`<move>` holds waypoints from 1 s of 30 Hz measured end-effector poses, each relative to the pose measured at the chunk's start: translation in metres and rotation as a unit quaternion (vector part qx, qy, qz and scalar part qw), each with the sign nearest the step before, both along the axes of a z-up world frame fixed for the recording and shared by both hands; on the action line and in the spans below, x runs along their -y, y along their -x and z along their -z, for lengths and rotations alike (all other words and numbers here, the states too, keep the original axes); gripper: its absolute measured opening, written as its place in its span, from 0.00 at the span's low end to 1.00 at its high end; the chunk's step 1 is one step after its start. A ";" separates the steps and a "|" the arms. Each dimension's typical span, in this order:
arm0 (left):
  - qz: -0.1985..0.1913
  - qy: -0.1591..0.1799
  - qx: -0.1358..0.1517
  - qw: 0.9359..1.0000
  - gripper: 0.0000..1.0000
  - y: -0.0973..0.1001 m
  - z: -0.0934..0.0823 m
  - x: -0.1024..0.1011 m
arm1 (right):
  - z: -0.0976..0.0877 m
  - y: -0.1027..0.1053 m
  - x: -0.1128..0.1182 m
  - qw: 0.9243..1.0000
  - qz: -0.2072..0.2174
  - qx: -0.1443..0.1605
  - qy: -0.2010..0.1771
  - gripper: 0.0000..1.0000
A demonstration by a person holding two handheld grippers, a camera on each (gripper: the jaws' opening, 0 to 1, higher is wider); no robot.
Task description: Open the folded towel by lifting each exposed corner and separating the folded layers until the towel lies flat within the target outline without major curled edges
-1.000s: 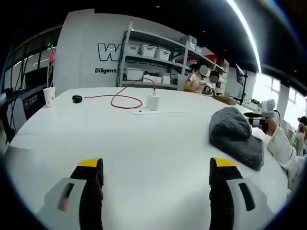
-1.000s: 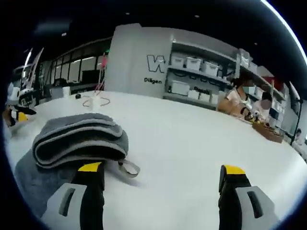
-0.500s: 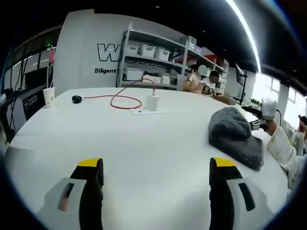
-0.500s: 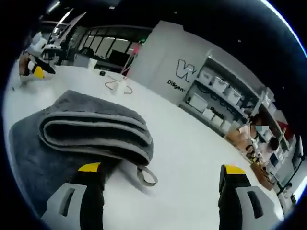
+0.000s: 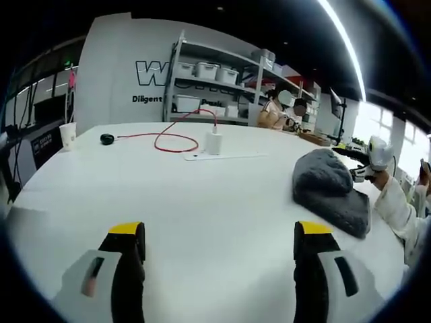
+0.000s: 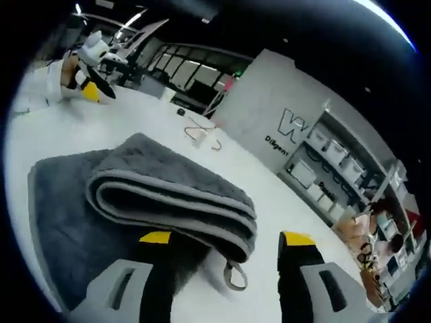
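Closer now, right gripper (image 6: 222,245) straddles one folded towel (image 6: 161,195).

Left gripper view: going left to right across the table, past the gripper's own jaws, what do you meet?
Paper cup → small black object at the cable's end → red cable → white charger block → folded grey towel → right gripper, held in the person's hand.

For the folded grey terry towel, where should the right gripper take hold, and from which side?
Probably the rolled top fold's trimmed edge on the grey terry towel, just above its hanging loop. The right gripper already faces that open end, with its jaws apart around it.
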State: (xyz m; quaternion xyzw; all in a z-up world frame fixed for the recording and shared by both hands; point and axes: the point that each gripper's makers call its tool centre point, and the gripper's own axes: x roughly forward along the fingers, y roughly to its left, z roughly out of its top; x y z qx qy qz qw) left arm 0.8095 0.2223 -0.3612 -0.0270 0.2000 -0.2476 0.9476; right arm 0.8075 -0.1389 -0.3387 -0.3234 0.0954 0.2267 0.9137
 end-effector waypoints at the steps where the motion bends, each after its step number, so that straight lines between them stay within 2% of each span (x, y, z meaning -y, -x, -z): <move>1: 0.000 0.000 0.000 1.000 0.90 0.000 0.000 0.000 | 0.000 0.000 -0.002 1.000 -0.005 -0.001 -0.006 0.44; 2: 0.002 -0.001 -0.002 1.000 0.90 0.000 0.000 0.000 | 0.000 0.000 -0.006 1.000 -0.016 -0.005 -0.019 0.37; 6: 0.002 0.001 0.000 1.000 0.90 0.001 -0.001 0.000 | 0.001 0.003 -0.013 0.999 -0.035 -0.006 -0.033 0.17; 8: 0.003 0.001 0.000 1.000 0.90 0.001 -0.001 0.001 | -0.001 0.005 -0.017 0.998 -0.047 -0.005 -0.039 0.01; 11: 0.003 0.001 -0.002 1.000 0.89 0.000 0.000 0.001 | -0.004 0.008 -0.022 0.996 -0.057 -0.013 -0.065 0.00; 15: 0.004 0.001 -0.003 1.000 0.89 0.000 0.001 0.001 | -0.002 0.008 -0.021 0.996 -0.056 -0.021 -0.073 0.00; 17: 0.004 0.001 -0.003 1.000 0.89 0.000 0.001 0.001 | -0.007 0.005 -0.020 0.995 -0.049 -0.008 -0.083 0.00; 22: 0.007 0.000 -0.003 1.000 0.89 0.001 0.001 0.003 | -0.031 0.002 -0.018 0.989 -0.040 0.033 -0.138 0.00; 24: 0.007 0.000 -0.003 1.000 0.89 0.001 0.001 0.003 | -0.035 0.002 -0.016 0.987 -0.036 0.039 -0.149 0.00; 28: 0.007 0.001 -0.002 1.000 0.89 0.001 0.000 0.004 | -0.040 -0.003 0.003 0.988 0.012 0.063 -0.137 0.00; 30: 0.008 -0.001 -0.003 1.000 0.89 0.000 0.001 0.004 | -0.042 -0.004 0.009 0.987 0.023 0.068 -0.146 0.00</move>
